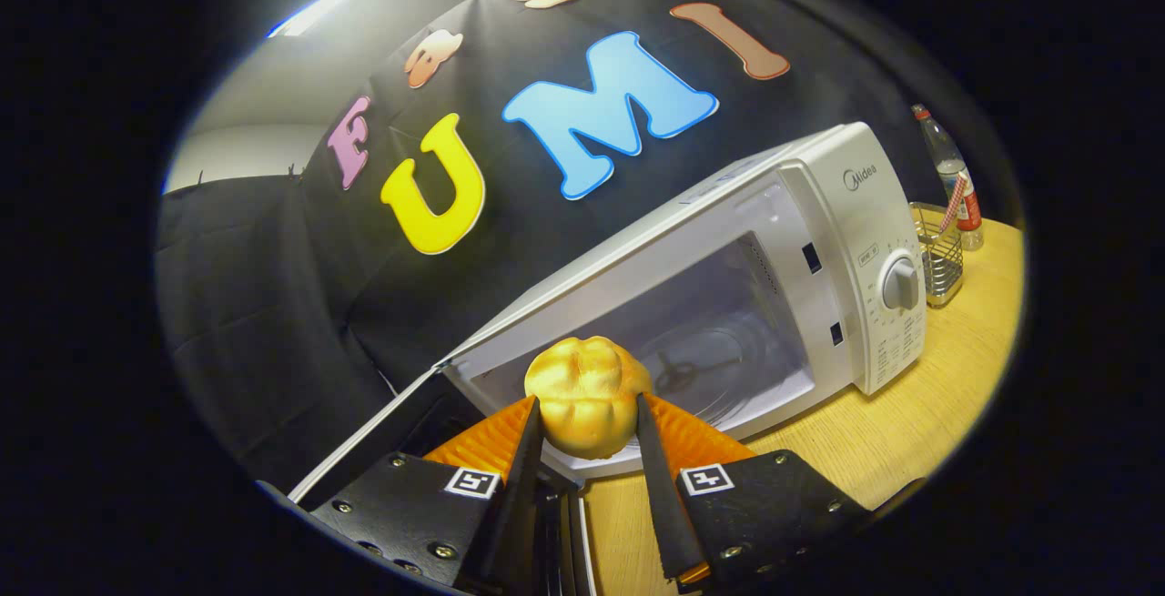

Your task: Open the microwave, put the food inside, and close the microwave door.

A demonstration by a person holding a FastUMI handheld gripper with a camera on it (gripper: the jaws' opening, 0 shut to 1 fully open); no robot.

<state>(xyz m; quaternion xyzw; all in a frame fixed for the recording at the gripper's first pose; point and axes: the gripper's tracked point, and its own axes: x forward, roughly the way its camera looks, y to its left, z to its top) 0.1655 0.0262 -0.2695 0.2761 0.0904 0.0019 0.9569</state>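
Bun: golden yellow, glossy, paler highlights along its ridged lobes; clamped between the two fingers of the gripper.

Microwave: white casing, white control panel with small grey print, pale grey-white dial; two small black slots on the panel's inner edge; interior white to light grey, with a clear glass turntable.

Microwave door: swung open, dark face with a white rim.

Worktop: light yellowish wood with faint grain.

Wire basket: silver metal mesh.

Bottle: clear, red cap, red and white label.

Booth wall: black cloth.

Gripper body: black plates bearing square black-and-white markers.
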